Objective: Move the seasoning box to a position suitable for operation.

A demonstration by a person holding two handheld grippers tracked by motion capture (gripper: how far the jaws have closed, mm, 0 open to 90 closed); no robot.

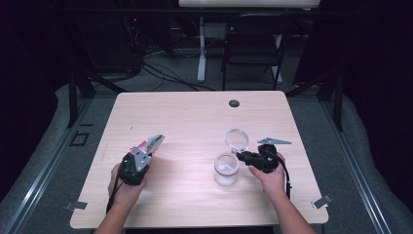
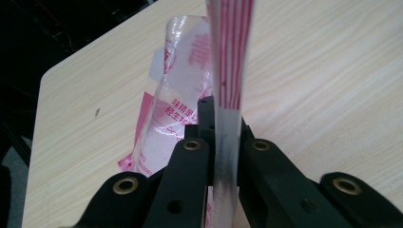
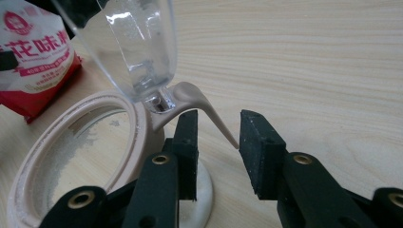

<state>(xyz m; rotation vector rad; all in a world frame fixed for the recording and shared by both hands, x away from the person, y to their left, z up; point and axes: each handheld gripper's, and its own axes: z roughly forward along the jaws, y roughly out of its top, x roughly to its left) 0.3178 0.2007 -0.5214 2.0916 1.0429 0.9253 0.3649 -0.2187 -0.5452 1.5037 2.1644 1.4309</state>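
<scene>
Left gripper (image 1: 144, 155) sits at the table's (image 1: 195, 112) left-front, jaws clamped tight on a thin edge of a pink-and-white printed plastic packet (image 2: 187, 95); the rest of the packet hangs off the jaws above the wood. Right gripper (image 1: 242, 157) is at the right, against the rim of a clear jar (image 1: 226, 169) standing on the table with its hinged clear lid (image 1: 236, 138) flipped up. Its jaws are half open, straddling the jar's beige lid tab (image 3: 209, 111); I can't tell if the pads touch it. Whitish powder inside the jar.
</scene>
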